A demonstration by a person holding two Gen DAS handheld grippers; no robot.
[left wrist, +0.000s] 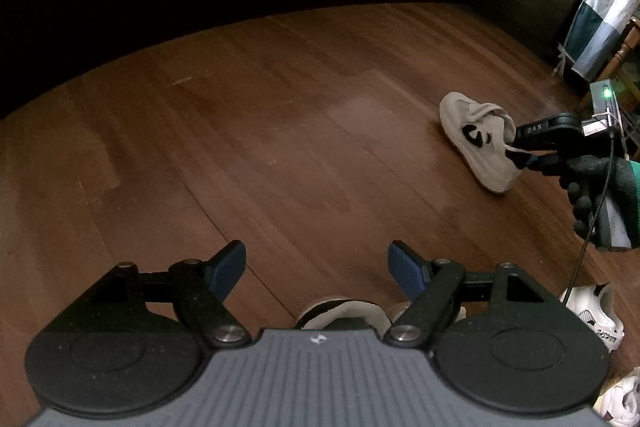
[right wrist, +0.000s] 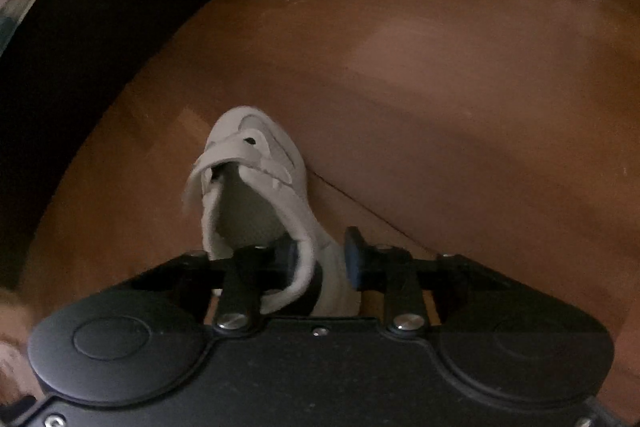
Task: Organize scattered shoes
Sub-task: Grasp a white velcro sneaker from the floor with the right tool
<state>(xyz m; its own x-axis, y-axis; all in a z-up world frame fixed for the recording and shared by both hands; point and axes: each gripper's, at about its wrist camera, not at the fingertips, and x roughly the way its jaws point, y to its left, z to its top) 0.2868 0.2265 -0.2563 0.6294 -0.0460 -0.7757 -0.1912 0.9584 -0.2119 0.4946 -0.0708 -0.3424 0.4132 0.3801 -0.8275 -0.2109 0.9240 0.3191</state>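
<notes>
Pinching the heel edge of a grey shoe (right wrist: pixel 256 187), the right gripper (right wrist: pixel 322 259) has its two blue fingers (right wrist: pixel 354 259) closed on the soft rim, one inside the shoe and one outside. From the left camera you can see the same grey shoe (left wrist: pixel 476 139) with its toe near the wooden floor (left wrist: pixel 260 131) and its heel up at the right gripper (left wrist: pixel 528 147), which a gloved hand (left wrist: pixel 600 195) holds. I cannot tell if the toe touches the floor or hangs just above it.

Fingers of the left gripper (left wrist: pixel 316 269) are spread wide and hold nothing. Just under them, mostly hidden by the gripper body, a shoe with a dark stripe (left wrist: pixel 340 313) peeks out.

Farther out, at the right edge, a white shoe (left wrist: pixel 596 315) lies on the floor, and another white shoe (left wrist: pixel 620 403) sits in the corner below it. They are near each other, but well apart from the grey shoe.

So the shoes are not all together in a neat row. One is in a grip, the others lie in different spots, and no tidy place for them shows. My guess is there is more sorting left.
</notes>
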